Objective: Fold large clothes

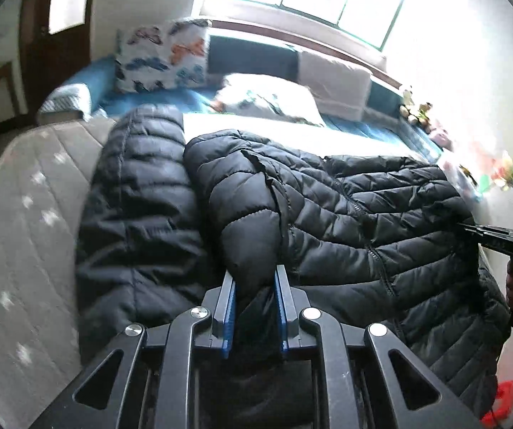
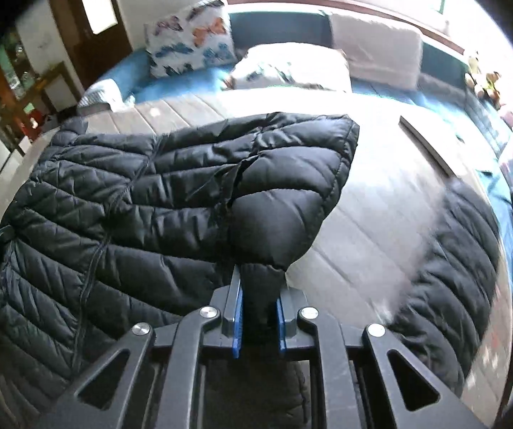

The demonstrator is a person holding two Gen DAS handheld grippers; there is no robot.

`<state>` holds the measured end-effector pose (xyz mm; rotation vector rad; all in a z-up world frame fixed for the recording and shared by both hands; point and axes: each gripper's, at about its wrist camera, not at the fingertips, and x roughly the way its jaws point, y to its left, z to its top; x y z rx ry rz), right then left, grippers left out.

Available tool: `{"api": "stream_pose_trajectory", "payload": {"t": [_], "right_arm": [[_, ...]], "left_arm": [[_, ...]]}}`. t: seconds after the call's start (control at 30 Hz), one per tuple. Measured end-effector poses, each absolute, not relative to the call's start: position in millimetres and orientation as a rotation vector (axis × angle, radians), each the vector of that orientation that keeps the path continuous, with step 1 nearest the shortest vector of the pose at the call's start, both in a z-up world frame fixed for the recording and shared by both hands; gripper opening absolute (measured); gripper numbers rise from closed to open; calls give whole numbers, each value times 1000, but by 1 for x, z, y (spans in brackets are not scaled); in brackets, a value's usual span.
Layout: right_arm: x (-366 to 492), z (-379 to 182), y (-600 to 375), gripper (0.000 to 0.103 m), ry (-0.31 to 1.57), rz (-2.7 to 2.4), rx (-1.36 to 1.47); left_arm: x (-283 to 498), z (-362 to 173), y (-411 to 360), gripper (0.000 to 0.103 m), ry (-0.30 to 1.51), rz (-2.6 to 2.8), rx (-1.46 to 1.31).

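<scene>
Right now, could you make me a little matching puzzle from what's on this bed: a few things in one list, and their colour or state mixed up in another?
Things:
1. puffer jacket
2. upright pillow
3. left tool
4. mattress

Colour or state:
A. white with butterflies
B. pale grey, quilted
C. black, spread on the bed
D. clamped on a bunch of jacket fabric

Pairs: 1-C, 2-A, 3-D, 4-B. The right tool also pinches the jacket.
</scene>
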<state>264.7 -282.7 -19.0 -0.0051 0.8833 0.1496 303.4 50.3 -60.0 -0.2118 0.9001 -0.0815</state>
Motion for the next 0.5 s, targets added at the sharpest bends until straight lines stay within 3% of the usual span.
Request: {"api": "stream_pose_trajectory", "payload": {"t": [0.17, 0.27, 0.3, 0.47, 0.5], "right_arm": [[321, -29, -259, 16, 889, 132, -14], [343, -51, -255, 18, 955, 77, -77], [345, -55, -256, 23, 974, 79, -95], [330, -31, -265, 28, 978, 111, -91], [324, -25, -265, 29, 971, 112, -89]], "left_arm": [[348, -73, 89, 19, 930, -9, -204], [363, -92, 110, 28, 1014, -42, -252], [363, -94, 114, 31, 1024, -57, -269], [344, -70, 145, 41, 977, -98, -357], [339, -60, 156, 47, 949, -89, -362]]}}
